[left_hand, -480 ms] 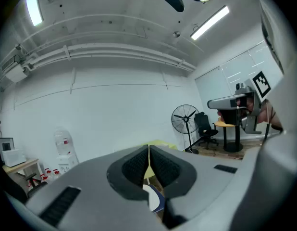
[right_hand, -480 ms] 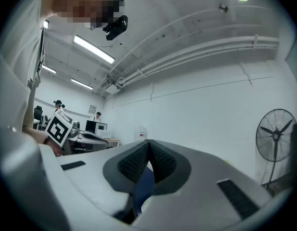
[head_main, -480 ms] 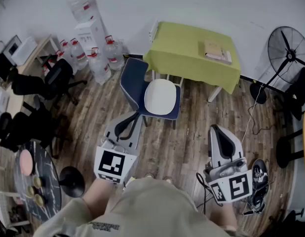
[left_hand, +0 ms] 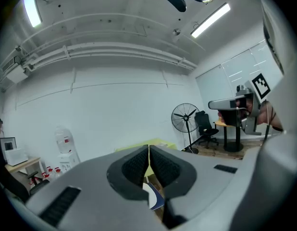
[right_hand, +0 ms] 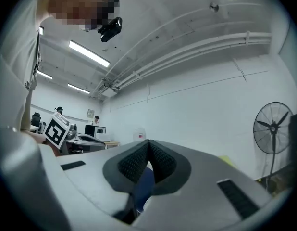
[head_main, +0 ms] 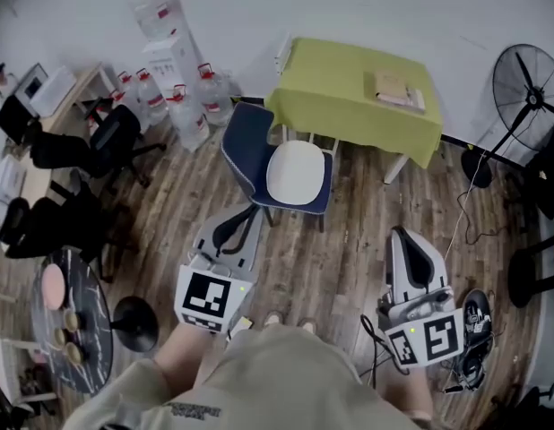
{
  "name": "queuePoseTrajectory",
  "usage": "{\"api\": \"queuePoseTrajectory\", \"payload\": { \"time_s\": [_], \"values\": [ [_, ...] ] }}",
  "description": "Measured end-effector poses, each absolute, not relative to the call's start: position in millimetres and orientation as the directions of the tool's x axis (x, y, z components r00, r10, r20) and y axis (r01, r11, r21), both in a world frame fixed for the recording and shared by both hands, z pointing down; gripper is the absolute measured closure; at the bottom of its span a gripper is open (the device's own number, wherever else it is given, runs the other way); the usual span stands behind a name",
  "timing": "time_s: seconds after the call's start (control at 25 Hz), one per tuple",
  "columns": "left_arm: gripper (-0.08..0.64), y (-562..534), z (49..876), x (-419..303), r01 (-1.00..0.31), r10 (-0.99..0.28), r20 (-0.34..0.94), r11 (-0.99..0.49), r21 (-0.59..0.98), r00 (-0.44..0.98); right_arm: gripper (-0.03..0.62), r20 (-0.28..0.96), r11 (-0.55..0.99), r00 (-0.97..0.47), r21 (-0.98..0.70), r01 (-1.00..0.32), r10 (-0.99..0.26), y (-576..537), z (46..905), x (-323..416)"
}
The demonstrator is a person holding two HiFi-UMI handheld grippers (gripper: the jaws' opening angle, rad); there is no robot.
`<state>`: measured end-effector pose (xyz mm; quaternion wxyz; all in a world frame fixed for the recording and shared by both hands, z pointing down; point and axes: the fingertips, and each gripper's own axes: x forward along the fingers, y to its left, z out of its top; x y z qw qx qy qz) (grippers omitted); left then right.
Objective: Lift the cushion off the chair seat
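**Two Shut Tools, and the Cushion Waits on the Chair**

The white cushion [head_main: 295,170] lies flat on the seat of the blue chair [head_main: 244,146]. The chair stands on the wood floor [head_main: 340,267], just in front of the tabletop [head_main: 358,88] with the green cloth. Nothing touches the cushion, so the lift has not begun.

The person stands a little way back from the chair and holds one tool in each hand. The left tool [head_main: 244,215] points at the chair. Its tip is near the front of the seat but apart from it. The right tool [head_main: 404,236] is out to the right, farther from the chair, and points ahead over bare floor.

Both tools have their jaws pressed together, with nothing between them. That makes sense, since there is nothing to hold yet. I think the hands are held low and forward so they can reach the seat. The left tool looks best placed to go first, because it is closer and already aims at the chair.

The cushion looks thin and soft. A tool will likely need to open its jaws, slide them over the rim, and pinch there.

The big fan [head_main: 528,88] and the water bottles [head_main: 183,106] stand well away, so they should not get in the way.
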<state>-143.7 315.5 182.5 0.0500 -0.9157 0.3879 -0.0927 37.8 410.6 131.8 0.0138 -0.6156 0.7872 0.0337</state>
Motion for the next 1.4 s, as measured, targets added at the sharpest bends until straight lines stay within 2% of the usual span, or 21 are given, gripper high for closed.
{"api": "queuePoseTrajectory", "payload": {
  "time_s": [0.2, 0.36, 0.56, 0.6, 0.64, 0.68, 1.08, 1.4],
  "values": [
    [0.534, 327.1, 183.2, -131.4, -0.715, -0.734, 0.134, -0.679, -0.168, 0.666, 0.571, -0.062, 0.266, -0.267, 0.022, -0.964, -0.962, 420.5, 136.5, 52.4],
    [0.534, 338.5, 184.4, -120.7, -0.733, -0.741, 0.124, -0.671, -0.111, 0.66, 0.569, -0.081, 0.277, -0.277, 0.017, -0.961, -0.957, 431.0, 140.0, 63.6],
    [0.531, 346.7, 174.8, -114.8, -0.773, -0.78, 0.051, -0.625, -0.109, 0.624, 0.568, -0.126, 0.279, -0.278, 0.006, -0.96, -0.952, 443.3, 138.9, 78.0],
    [0.463, 347.8, 174.6, -113.4, -0.778, -0.785, 0.051, -0.618, -0.112, 0.617, 0.517, -0.136, 0.282, -0.28, 0.005, -0.96, -0.95, 446.3, 138.0, 80.6],
    [0.384, 348.4, 175.4, -112.3, -0.78, -0.788, 0.056, -0.615, -0.118, 0.613, 0.414, -0.141, 0.284, -0.282, 0.007, -0.959, -0.949, 448.4, 137.6, 82.8],
    [0.359, 348.8, 175.9, -111.8, -0.78, -0.789, 0.061, -0.613, -0.124, 0.611, 0.394, -0.143, 0.286, -0.284, 0.008, -0.958, -0.948, 449.5, 137.5, 85.0],
    [0.357, 331.9, 189.3, -112.8, -0.788, -0.796, 0.061, -0.604, -0.119, 0.602, 0.383, -0.119, 0.265, -0.264, 0.008, -0.964, -0.957, 429.2, 152.8, 101.0],
    [0.357, 279.5, 209.0, -114.9, -0.794, -0.8, 0.08, -0.601, -0.097, 0.595, 0.373, -0.056, 0.283, -0.281, -0.031, -0.959, -0.958, 370.6, 179.4, 98.8]
  ]
}}
